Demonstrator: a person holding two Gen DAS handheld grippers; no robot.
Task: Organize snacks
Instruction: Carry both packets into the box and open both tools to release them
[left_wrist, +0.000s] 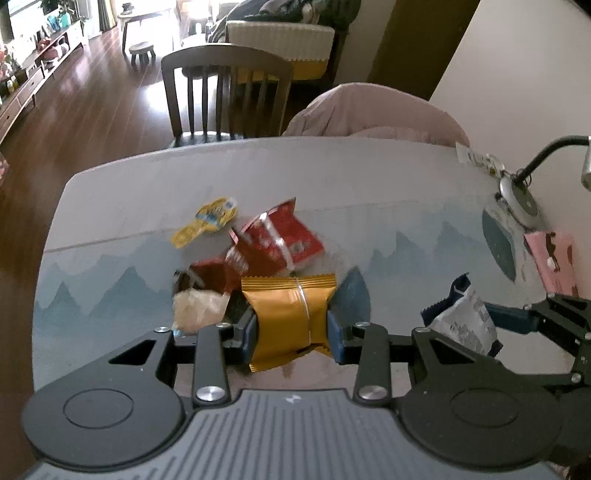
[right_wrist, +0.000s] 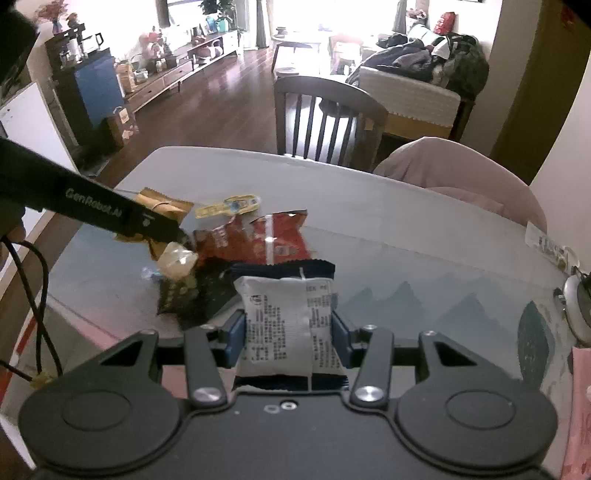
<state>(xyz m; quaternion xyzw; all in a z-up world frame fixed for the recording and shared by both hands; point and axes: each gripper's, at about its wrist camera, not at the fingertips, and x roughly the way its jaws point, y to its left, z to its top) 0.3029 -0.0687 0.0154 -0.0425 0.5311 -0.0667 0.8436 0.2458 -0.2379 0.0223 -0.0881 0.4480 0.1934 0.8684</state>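
Gold packet (left_wrist: 291, 314): clamped in left gripper (left_wrist: 291, 328) jaws, long axis pointing away from camera, above surface (left_wrist: 110, 206). White packet (right_wrist: 288, 325): clamped in right gripper (right_wrist: 288, 338) jaws, likewise lengthwise. Red packets (left_wrist: 277, 240) and yellow packet (left_wrist: 207, 219): lying on surface beyond.

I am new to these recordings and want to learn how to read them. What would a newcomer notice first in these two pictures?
Each gripper is shut on a snack: the left gripper clamps a gold packet, the right gripper a white packet with dark ends. Beyond them, a loose pile with a red packet and a yellow sachet lies on the table.
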